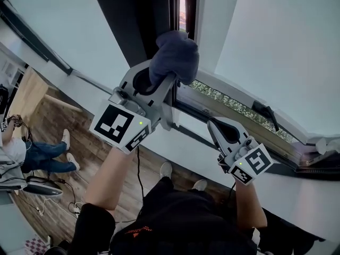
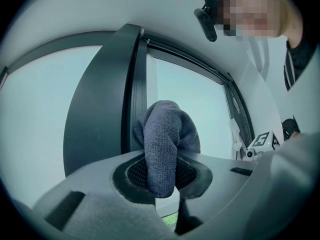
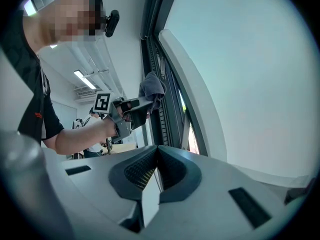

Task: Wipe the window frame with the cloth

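Left gripper (image 1: 169, 83), right gripper (image 1: 212, 124), one cloth (image 1: 176, 54)

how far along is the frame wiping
Done: the cloth is clamped in the left tool. In hand: it is up against the dark upright of the window frame. Left: the wiping itself; no cleaned stretch shows. The right tool is shut and empty.

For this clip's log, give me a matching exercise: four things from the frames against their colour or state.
Things:
1. cloth
2. left gripper
3. right gripper
4. window frame

States:
a. jaws together, nothing between them
b. dark and upright
c. grey-blue, bunched up
d. clamped on the cloth

Pairs: 1-c, 2-d, 3-a, 4-b
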Tool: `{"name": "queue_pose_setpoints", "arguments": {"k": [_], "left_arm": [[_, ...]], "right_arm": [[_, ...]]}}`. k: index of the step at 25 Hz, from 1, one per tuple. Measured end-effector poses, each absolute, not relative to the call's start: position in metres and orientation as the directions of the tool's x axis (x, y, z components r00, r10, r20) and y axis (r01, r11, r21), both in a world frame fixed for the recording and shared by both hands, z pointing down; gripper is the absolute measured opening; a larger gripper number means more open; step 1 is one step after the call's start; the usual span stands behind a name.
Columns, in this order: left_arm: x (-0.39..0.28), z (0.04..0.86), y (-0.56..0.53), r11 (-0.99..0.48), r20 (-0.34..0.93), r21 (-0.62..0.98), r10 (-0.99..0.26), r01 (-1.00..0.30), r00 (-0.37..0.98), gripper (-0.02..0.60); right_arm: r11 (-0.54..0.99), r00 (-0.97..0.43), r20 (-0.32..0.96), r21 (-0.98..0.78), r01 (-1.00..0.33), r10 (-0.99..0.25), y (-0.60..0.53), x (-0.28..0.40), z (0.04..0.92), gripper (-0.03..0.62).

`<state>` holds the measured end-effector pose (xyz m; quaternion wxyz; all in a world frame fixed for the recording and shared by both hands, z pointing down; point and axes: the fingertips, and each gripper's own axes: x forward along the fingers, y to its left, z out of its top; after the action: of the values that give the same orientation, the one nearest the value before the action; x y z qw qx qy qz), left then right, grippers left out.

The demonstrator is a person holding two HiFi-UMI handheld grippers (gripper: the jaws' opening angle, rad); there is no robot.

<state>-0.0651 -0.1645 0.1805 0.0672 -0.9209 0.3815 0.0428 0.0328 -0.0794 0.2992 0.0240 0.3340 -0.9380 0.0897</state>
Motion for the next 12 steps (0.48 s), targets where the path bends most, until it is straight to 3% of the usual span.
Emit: {"name": "queue_pose_setpoints", "arguments": {"k": [12], "left_arm": [[-0.059, 0.237, -0.166, -0.702, -0.057, -0.012, -0.71, -0.712, 0.702, 0.066]], "right_arm": [[0.761, -0.78, 0.135, -0.171, -0.625, -0.611, -0.077, 0.038, 0.316, 0.005]]}}
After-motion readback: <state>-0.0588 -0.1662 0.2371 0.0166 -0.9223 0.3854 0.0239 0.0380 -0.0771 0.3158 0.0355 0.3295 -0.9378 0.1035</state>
